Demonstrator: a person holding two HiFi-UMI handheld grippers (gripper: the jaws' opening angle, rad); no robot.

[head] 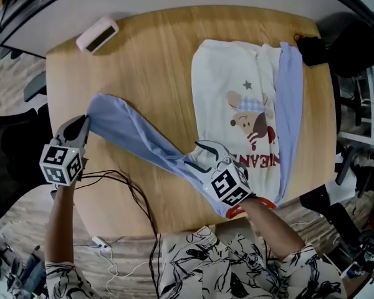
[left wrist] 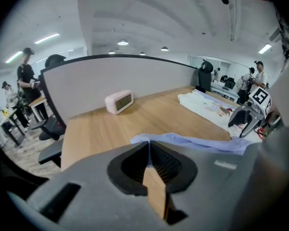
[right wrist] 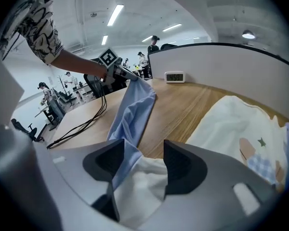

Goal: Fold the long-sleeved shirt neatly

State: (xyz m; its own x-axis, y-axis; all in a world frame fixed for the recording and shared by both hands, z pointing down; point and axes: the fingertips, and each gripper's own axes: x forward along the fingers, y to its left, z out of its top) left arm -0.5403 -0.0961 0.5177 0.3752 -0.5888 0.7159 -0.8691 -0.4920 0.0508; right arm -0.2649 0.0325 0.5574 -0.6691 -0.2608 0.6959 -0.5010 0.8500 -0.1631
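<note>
Sleeve-fold step: shirt (head: pixel 237 98) lies upper right on counter (head: pixel 149 55), left gripper (head: pixel 83 122) fingers (left wrist: pixel 130 167) pinching sleeve (head: pixel 134 134) end at mid-left, right gripper (head: pixel 197 154) fingers (right wrist: pixel 183 165) spread over shoulder fabric; next, likely carry sleeve across body w/o slack.

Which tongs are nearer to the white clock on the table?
Left. The left tongs, shut on the blue sleeve, are below the clock in the head view; the right tongs are farther, at the shirt hem.
</note>
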